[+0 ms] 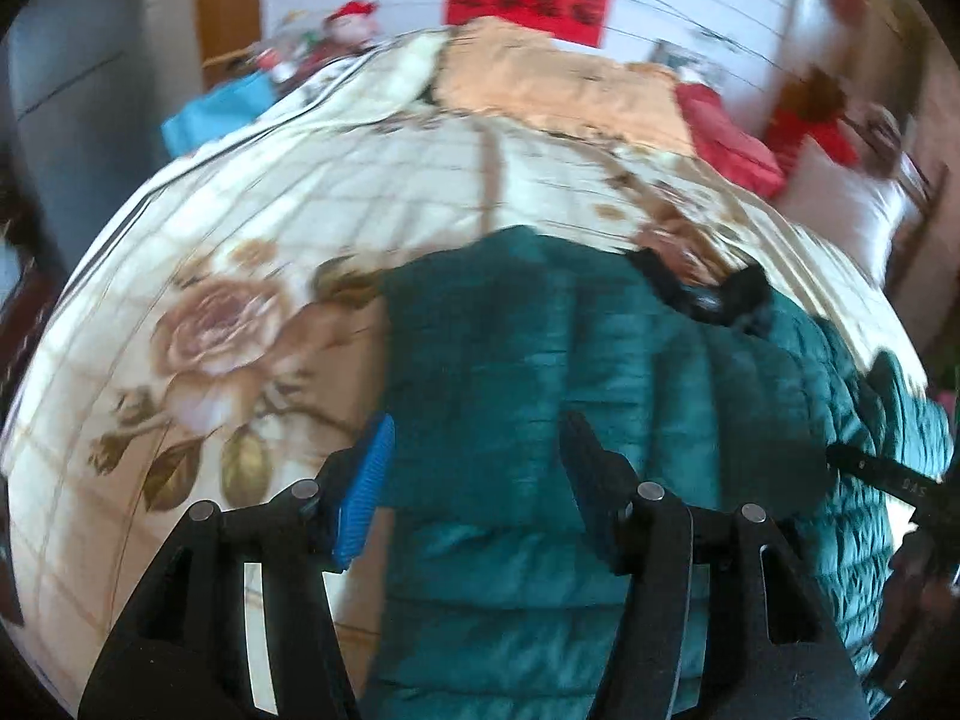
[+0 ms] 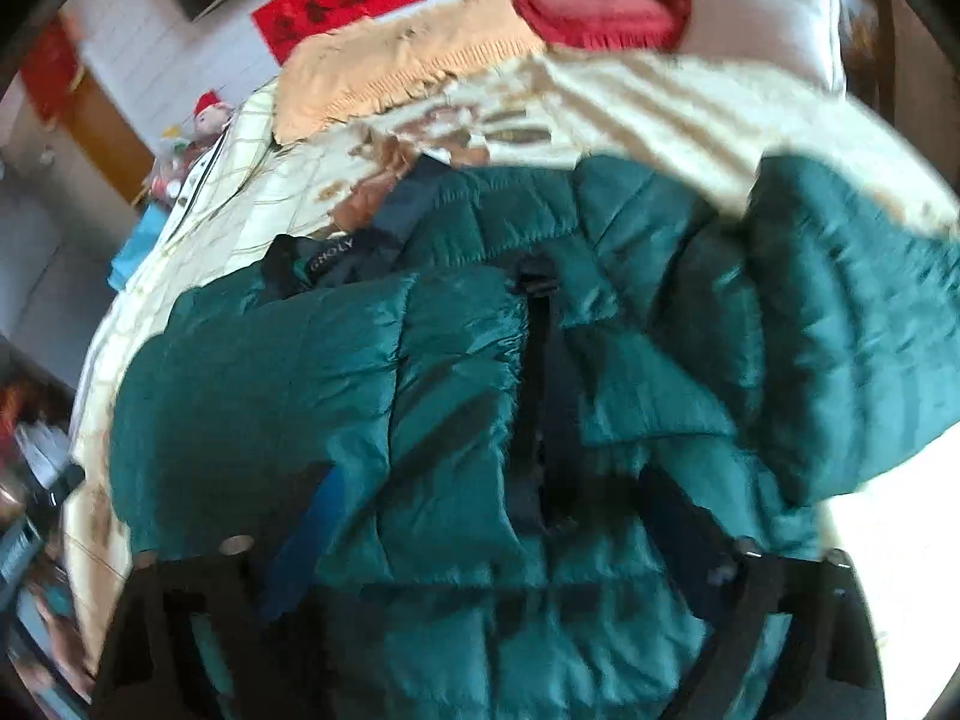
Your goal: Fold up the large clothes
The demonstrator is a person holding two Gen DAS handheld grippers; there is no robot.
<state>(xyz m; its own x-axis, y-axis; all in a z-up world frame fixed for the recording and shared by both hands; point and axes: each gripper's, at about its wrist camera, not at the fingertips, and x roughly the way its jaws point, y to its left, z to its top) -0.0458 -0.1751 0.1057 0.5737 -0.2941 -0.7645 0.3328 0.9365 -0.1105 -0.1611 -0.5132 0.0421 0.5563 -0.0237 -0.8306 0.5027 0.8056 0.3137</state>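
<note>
A teal quilted puffer jacket (image 1: 540, 348) lies spread on a bed with a floral cream quilt (image 1: 270, 228). In the right wrist view the jacket (image 2: 432, 372) fills the middle, with a dark zipper placket (image 2: 543, 372) down its front and a dark collar (image 2: 324, 264) at the far end. My left gripper (image 1: 477, 450) is open and empty, hovering over the jacket's left edge. My right gripper (image 2: 486, 498) is open and empty, low over the jacket's front. Both views are motion-blurred.
An orange blanket (image 1: 558, 84), a red cushion (image 1: 732, 138) and a white pillow (image 1: 852, 210) lie at the head of the bed. A red banner (image 1: 528, 0) hangs on the wall. A toy figure (image 1: 348, 24) and a blue item (image 1: 216, 114) sit beside the bed's far left.
</note>
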